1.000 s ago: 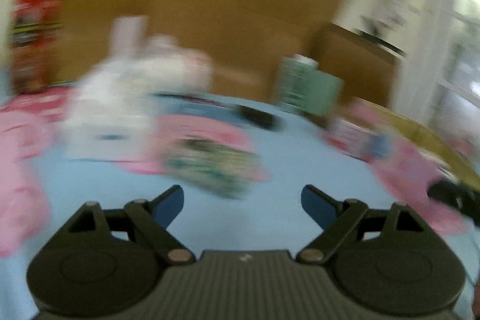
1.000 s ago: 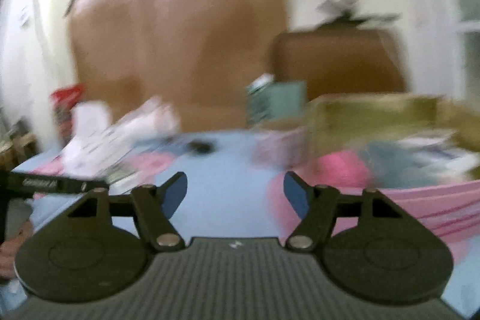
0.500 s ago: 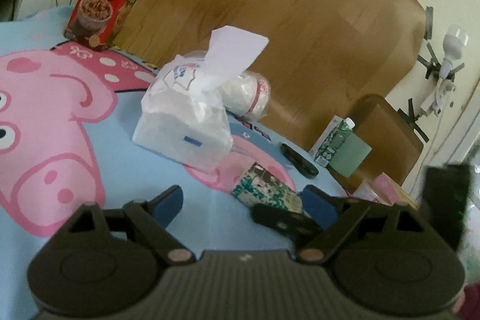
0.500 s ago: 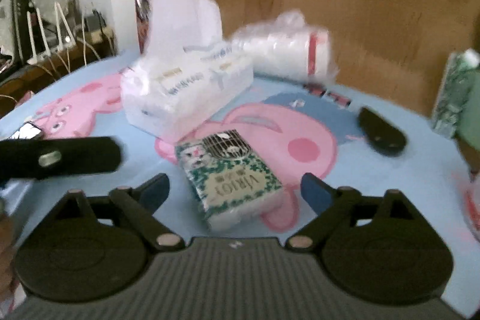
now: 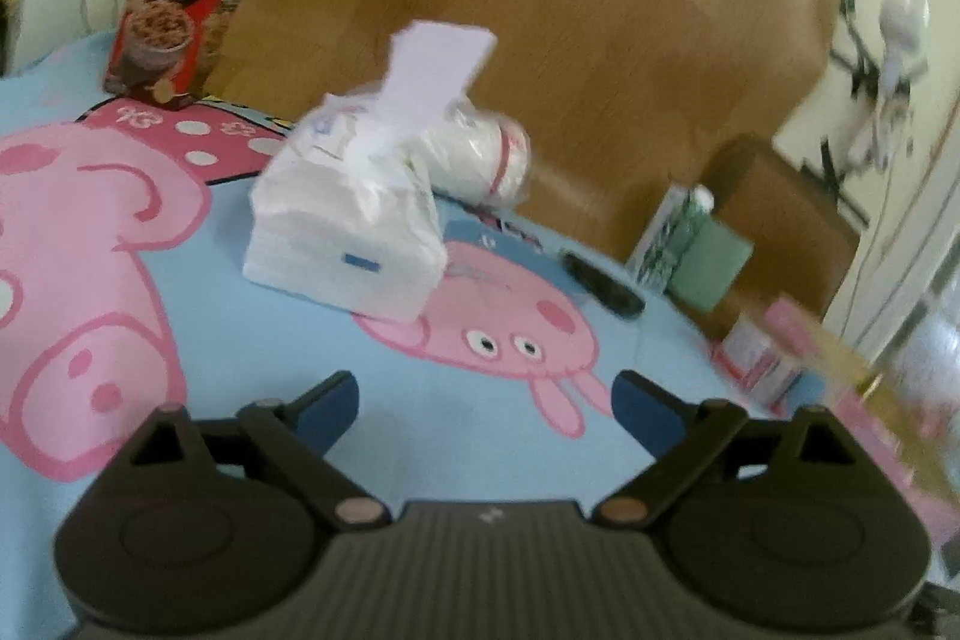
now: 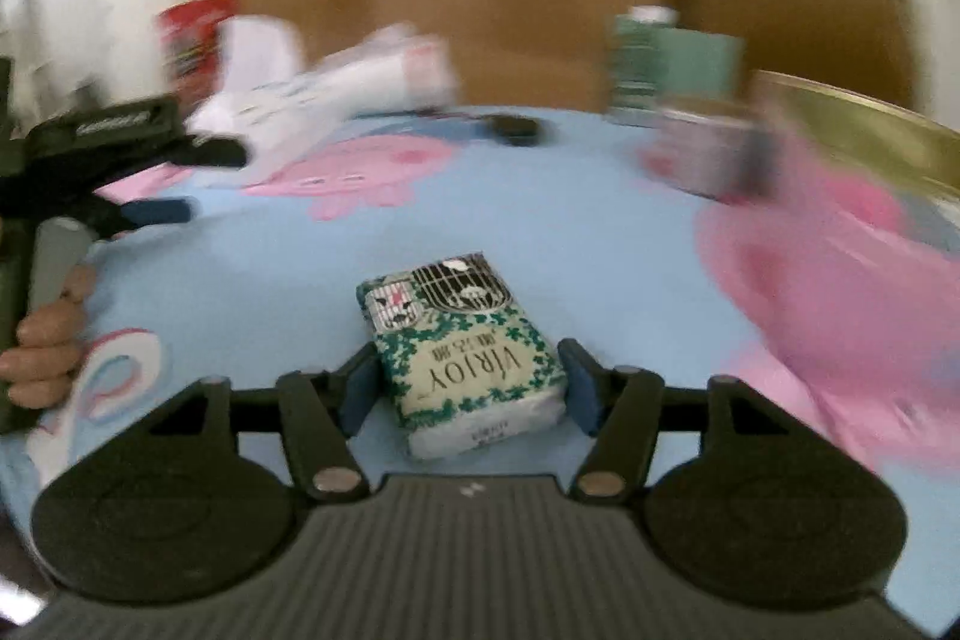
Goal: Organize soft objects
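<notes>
Item: green tissue pack (image 6: 465,361), bracketed by right gripper (image 6: 469,388) for pickup, grip unconfirmed; left gripper (image 5: 485,403) spread, empty, idle.

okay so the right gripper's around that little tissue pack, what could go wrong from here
The right gripper brackets the tissue pack near its rear end and the pack sits askew, so it may twist or squirt forward as the jaws close. Being soft, it may crush. The left gripper hovers close by; a sweep leftward could clip it.
</notes>
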Tool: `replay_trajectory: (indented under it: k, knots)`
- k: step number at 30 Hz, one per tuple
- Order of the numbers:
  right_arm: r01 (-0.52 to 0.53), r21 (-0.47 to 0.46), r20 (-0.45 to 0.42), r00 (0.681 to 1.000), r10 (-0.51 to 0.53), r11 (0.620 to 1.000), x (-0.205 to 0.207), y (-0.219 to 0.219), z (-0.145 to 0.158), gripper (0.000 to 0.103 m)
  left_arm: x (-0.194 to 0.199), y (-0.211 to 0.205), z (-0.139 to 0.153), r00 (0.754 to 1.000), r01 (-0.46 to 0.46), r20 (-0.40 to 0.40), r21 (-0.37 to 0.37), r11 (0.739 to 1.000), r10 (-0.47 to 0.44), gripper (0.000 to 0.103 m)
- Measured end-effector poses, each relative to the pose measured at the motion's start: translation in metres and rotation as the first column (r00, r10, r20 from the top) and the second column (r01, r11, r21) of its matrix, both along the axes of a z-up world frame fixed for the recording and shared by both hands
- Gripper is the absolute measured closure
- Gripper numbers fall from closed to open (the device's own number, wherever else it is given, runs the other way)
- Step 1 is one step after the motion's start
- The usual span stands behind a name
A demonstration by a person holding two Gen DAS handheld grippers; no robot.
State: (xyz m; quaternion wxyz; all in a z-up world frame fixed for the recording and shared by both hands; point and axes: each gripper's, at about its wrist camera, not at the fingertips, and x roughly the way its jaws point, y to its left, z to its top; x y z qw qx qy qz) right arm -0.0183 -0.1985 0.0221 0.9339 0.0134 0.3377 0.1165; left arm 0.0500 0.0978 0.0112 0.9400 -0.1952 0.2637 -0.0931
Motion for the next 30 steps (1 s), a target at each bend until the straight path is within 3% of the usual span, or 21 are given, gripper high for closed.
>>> replay_trajectory:
  k: [1,2,3,4,7,11,15,21,30]
  knots:
    - [0.05,-0.001,0.01,0.999,-0.05,0.999,-0.008,-0.003,-0.001,0.034,0.002,-0.006,0.0,1.0,0.016,-0.013,0.035,0.999,-0.016,0.008]
    - [0.089,0.001,0.026,0.996,-0.089,0.996,-0.018,-0.005,-0.001,0.026,0.004,-0.013,0.001,0.999,0.028,-0.027,0.082,0.996,-0.026,0.008]
    - [0.111,-0.007,0.033,0.993,-0.111,0.994,-0.025,-0.007,-0.001,0.012,0.004,-0.021,0.001,0.999,0.039,-0.036,0.13,0.991,-0.035,0.008]
    - [0.138,-0.019,0.039,0.99,-0.138,0.99,-0.031,-0.008,-0.001,0.008,0.005,-0.029,0.002,0.997,0.063,-0.045,0.182,0.981,-0.056,0.008]
    - [0.202,0.013,0.04,0.979,-0.202,0.979,-0.052,-0.017,0.001,0.007,0.002,-0.041,0.002,0.996,0.086,-0.053,0.259,0.962,-0.075,0.008]
    - [0.239,0.048,0.063,0.968,-0.242,0.97,-0.089,-0.03,0.015,0.007,0.001,-0.041,0.001,0.996,0.075,-0.062,0.262,0.962,-0.061,0.008]
    - [0.256,0.091,0.105,0.958,-0.265,0.962,-0.119,-0.042,0.024,0.007,0.001,-0.05,0.002,0.995,0.08,-0.076,0.324,0.943,-0.058,0.007]
    - [0.258,0.135,0.115,0.955,-0.274,0.957,-0.129,-0.046,0.029,0.007,0.003,-0.055,0.001,0.995,0.072,-0.088,0.368,0.927,-0.042,0.007]
    - [0.254,0.144,0.105,0.957,-0.269,0.957,-0.129,-0.044,0.03,0.007,0.005,-0.056,0.001,0.993,0.092,-0.098,0.37,0.925,-0.06,0.002]
